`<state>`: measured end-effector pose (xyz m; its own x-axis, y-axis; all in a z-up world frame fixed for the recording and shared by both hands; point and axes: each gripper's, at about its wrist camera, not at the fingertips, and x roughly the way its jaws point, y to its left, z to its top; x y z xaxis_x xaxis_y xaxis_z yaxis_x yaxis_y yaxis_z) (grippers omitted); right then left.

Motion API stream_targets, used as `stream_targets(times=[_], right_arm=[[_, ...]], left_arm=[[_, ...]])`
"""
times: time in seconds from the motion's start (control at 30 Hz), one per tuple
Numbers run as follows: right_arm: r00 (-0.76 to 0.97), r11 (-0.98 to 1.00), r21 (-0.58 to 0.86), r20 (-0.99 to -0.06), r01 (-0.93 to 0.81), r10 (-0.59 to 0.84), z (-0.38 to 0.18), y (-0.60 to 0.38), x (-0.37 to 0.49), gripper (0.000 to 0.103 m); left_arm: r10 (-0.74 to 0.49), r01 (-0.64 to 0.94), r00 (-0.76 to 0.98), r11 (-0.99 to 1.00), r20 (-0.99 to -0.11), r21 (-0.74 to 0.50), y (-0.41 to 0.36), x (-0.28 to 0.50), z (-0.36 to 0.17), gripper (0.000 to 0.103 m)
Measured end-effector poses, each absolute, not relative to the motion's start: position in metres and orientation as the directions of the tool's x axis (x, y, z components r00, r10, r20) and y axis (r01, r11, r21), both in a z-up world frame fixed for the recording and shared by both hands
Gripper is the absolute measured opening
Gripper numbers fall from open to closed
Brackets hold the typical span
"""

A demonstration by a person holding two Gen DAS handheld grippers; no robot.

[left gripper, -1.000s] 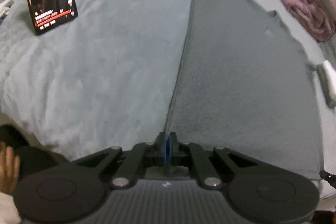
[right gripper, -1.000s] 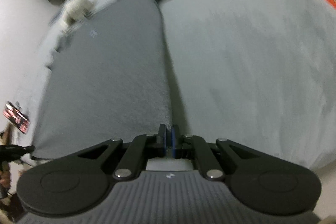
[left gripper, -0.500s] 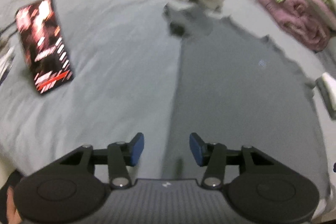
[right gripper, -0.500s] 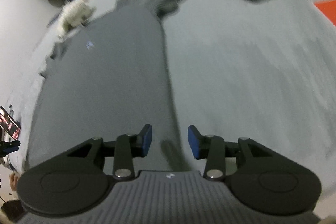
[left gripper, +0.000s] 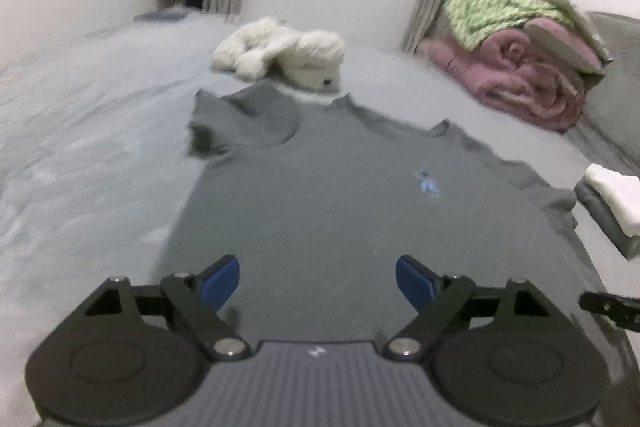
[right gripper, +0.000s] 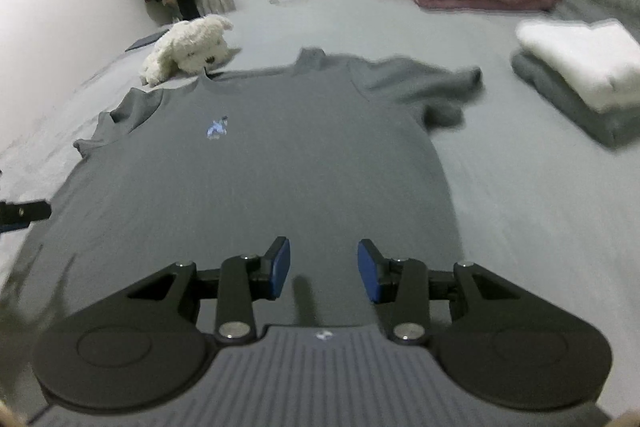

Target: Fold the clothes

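Observation:
A dark grey T-shirt with a small blue chest logo lies spread flat, front up, on the grey bed; it also shows in the right wrist view. Its left sleeve is folded in a bunch, its right sleeve is crumpled. My left gripper is wide open and empty above the shirt's hem at its left side. My right gripper is open and empty above the hem at its right side. The tip of each gripper shows at the edge of the other's view.
A white plush toy lies beyond the collar. A stack of folded white and grey clothes sits right of the shirt. Rolled pink and green blankets lie at the far right. A window, curtains and white walls stand behind.
Both grippers were shut on the shirt's hem corners one second ago. They have opened, let go of the shirt, and lifted and tilted up, so the room comes into view.

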<state>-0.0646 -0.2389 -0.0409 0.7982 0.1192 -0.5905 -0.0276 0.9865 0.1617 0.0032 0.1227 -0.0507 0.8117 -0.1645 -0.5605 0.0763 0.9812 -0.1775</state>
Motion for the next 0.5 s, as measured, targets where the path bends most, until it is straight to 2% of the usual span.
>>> stream_targets(times=[0.13, 0.27, 0.5], right_arm=[[0.794, 0.983, 0.182, -0.594, -0.021, 0.127, -0.049, -0.224, -0.043, 0.047], [0.787, 0.986, 0.164, -0.609, 0.007, 0.096, -0.055, -0.217, -0.033, 0.058], [0.784, 0.993, 0.109, -0.619, 0.032, 0.043, -0.054, -0.228, -0.034, 0.058]], left_arm=[[-0.142, 0.108, 0.794, 0.990, -0.590, -0.093, 0.098, 0.024, -0.066, 0.087], [-0.067, 0.080, 0.762, 0.997, -0.644, -0.009, 0.100, 0.035, -0.076, 0.093], [0.050, -0.060, 0.733, 0.998, -0.678, 0.008, 0.147, 0.036, -0.071, 0.095]])
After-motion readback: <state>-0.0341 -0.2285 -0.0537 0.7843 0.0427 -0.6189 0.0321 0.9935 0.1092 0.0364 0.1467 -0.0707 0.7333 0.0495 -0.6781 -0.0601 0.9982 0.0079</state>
